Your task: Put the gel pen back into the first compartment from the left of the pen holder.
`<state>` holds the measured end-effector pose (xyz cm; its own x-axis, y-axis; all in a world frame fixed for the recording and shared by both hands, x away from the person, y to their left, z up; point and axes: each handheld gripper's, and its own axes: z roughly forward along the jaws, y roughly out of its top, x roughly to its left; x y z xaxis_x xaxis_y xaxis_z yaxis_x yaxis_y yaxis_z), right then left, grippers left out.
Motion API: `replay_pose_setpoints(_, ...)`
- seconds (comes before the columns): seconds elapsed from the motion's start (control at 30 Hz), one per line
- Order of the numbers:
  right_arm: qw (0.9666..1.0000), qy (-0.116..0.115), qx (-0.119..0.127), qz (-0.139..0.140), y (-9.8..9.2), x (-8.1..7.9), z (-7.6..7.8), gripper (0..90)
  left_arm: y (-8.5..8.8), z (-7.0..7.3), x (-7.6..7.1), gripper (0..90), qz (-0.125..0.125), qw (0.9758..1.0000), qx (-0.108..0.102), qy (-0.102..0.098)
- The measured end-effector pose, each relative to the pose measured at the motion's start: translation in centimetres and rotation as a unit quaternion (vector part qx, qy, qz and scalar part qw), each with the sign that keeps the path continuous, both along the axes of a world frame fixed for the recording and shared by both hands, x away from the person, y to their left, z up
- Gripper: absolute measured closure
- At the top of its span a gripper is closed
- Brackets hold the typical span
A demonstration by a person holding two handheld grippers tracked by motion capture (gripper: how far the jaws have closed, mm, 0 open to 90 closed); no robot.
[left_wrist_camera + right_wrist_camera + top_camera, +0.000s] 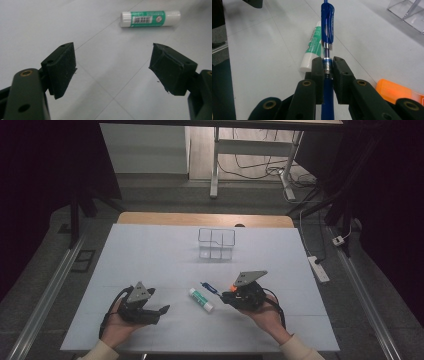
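Blue pen (327,22) was pinched between pads of right gripper (327,66), glue stick (201,299) lay at its nine o'clock, left gripper (112,67) stood spread, holding nothing.

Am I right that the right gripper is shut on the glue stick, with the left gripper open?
Not quite. The right gripper is shut on the blue pen, as the right gripper view shows; the glue stick lies on the table beside it. The left gripper is open, as you said.
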<state>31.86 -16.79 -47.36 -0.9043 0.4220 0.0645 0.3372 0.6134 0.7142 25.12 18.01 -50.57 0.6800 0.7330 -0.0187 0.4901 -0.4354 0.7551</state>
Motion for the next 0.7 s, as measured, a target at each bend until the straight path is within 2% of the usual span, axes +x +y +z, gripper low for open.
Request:
replay_pose_setpoints(0.3, 1.0000, -0.002, -0.004, 0.004, 0.4, -0.1, -0.3, 79.2, -2.0, 1.0, 0.3, 20.9, -0.022, 0.9996, 0.013, -0.009)
replay_pose_setpoints(0.7, 0.9997, 0.007, -0.016, 0.017, 1.0, -0.3, -0.7, 79.2, -4.4, 2.4, 0.7, 20.7, -0.054, 0.9983, 0.015, -0.019)
